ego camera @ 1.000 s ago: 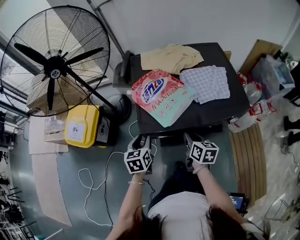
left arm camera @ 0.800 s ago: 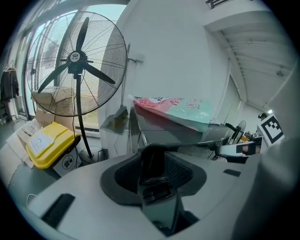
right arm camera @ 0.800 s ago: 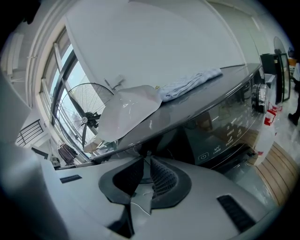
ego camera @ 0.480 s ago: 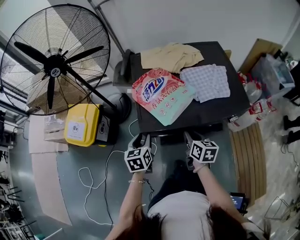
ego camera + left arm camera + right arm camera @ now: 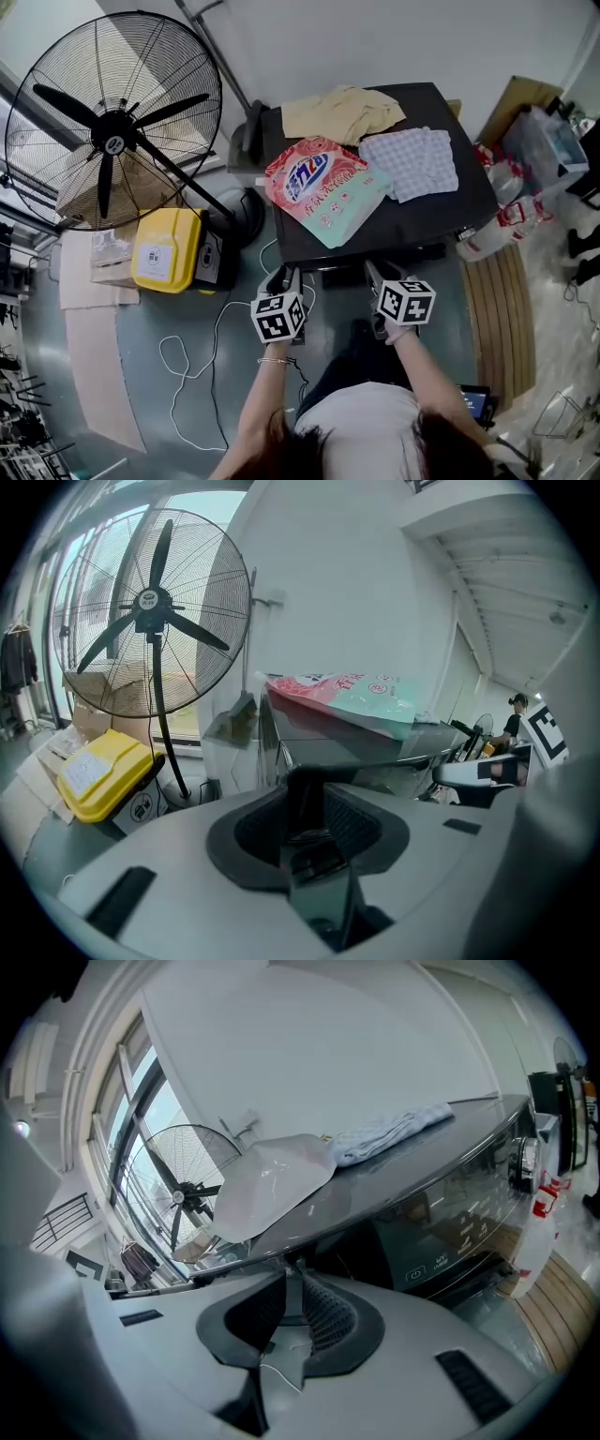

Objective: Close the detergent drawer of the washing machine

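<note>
Hovering at the front edge of the washing machine [image 5: 441, 225], both grippers are in close. The left gripper [image 5: 282, 277], off the machine's front-left corner, has just been closing its jaws, but a gap shows and nothing sits between them. The right gripper [image 5: 379, 273] is narrowly parted, also empty. The detergent drawer [image 5: 343, 278] pokes out of the machine's front, between the two.
</note>
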`<state>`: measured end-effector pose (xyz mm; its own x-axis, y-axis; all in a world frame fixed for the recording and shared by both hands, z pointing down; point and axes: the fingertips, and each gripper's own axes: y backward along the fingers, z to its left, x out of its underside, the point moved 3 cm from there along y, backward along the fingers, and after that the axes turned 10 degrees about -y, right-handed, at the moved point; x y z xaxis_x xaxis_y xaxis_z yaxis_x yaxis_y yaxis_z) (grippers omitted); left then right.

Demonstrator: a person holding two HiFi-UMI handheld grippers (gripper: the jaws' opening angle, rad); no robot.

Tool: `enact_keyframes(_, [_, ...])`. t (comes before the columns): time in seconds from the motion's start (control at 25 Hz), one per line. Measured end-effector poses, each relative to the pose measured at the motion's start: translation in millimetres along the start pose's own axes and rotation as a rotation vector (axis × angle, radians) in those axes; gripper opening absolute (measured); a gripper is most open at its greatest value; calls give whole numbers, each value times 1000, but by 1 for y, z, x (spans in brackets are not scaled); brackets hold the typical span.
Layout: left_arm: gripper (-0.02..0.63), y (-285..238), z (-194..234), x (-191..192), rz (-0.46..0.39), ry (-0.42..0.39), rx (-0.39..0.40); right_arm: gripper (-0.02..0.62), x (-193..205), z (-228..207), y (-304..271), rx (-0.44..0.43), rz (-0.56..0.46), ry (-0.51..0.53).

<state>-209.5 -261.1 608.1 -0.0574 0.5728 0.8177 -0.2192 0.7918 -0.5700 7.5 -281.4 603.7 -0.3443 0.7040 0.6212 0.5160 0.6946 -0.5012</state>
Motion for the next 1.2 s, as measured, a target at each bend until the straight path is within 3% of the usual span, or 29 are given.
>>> enact_keyframes(0.56, [80, 29, -11, -12, -61, -54, 0, 77, -4, 36, 28, -84, -64, 144])
enact_keyframes(0.76, [66, 44, -16, -25, -102, -79, 6, 60, -14, 51, 46, -132, -149, 194])
enact_keyframes(1.2, [26, 96, -24, -53, -218, -143, 29, 48, -12, 100, 84, -206, -177, 403])
